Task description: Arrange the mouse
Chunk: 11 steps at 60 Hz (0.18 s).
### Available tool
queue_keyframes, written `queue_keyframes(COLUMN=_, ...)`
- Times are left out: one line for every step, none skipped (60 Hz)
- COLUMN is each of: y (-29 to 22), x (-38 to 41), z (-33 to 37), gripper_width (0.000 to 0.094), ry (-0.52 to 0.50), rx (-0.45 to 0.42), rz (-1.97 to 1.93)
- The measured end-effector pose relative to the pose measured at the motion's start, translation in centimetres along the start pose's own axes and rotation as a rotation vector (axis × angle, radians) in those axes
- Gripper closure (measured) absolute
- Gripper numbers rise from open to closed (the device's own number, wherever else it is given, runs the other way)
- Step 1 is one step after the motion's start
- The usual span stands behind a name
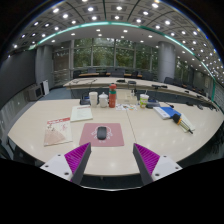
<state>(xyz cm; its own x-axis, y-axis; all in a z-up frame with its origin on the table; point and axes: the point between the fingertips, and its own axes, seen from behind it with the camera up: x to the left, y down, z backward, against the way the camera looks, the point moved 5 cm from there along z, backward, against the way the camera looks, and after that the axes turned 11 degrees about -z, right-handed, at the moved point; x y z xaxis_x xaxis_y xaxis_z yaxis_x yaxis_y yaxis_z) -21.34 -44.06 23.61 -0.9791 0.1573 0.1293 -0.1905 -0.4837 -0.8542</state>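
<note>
A dark grey mouse lies on a pink mouse mat near the middle of a pale table. My gripper is held well back from them, above the table's near edge. Its fingers are open with a wide gap, and nothing is between them. The magenta pads show at either side. The mouse is beyond the fingers, slightly left of the middle of the gap.
Bottles and cups stand at the back of the table. Papers lie at the left, a sheet behind the mat. A blue box and other items lie at the right. More tables and windows lie beyond.
</note>
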Motion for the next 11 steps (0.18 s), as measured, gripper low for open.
queue_keyframes(y=0.0, x=-0.1, z=0.2, gripper_width=0.0082, ry=0.000, rx=-0.002, rz=0.004)
queue_keyframes(y=0.1, x=-0.2, z=0.5, gripper_width=0.0078, ry=-0.001, rx=-0.003, rz=0.005)
queue_keyframes(y=0.1, x=-0.3, z=0.7, gripper_width=0.0080, ry=-0.003, rx=-0.003, rz=0.006)
queue_keyframes(y=0.1, x=-0.4, z=0.8, gripper_width=0.0079, ry=-0.005, rx=-0.006, rz=0.006)
queue_keyframes(y=0.0, x=-0.4, z=1.0, gripper_width=0.0078, ry=-0.008, rx=-0.011, rz=0.008)
queue_keyframes(y=-0.1, x=-0.4, z=1.1, gripper_width=0.0077, ry=-0.011, rx=-0.018, rz=0.012)
queue_keyframes(y=-0.2, x=-0.4, z=1.3, gripper_width=0.0078, ry=-0.013, rx=-0.024, rz=0.017)
queue_keyframes(y=-0.3, x=-0.4, z=1.4, gripper_width=0.0077, ry=-0.014, rx=-0.028, rz=0.021)
queue_keyframes(y=-0.4, x=-0.4, z=1.5, gripper_width=0.0076, ry=-0.015, rx=-0.029, rz=0.024)
queue_keyframes(y=-0.4, x=-0.4, z=1.7, gripper_width=0.0080, ry=-0.017, rx=-0.029, rz=0.025)
queue_keyframes(y=-0.4, x=-0.4, z=1.8, gripper_width=0.0077, ry=-0.020, rx=-0.030, rz=0.025)
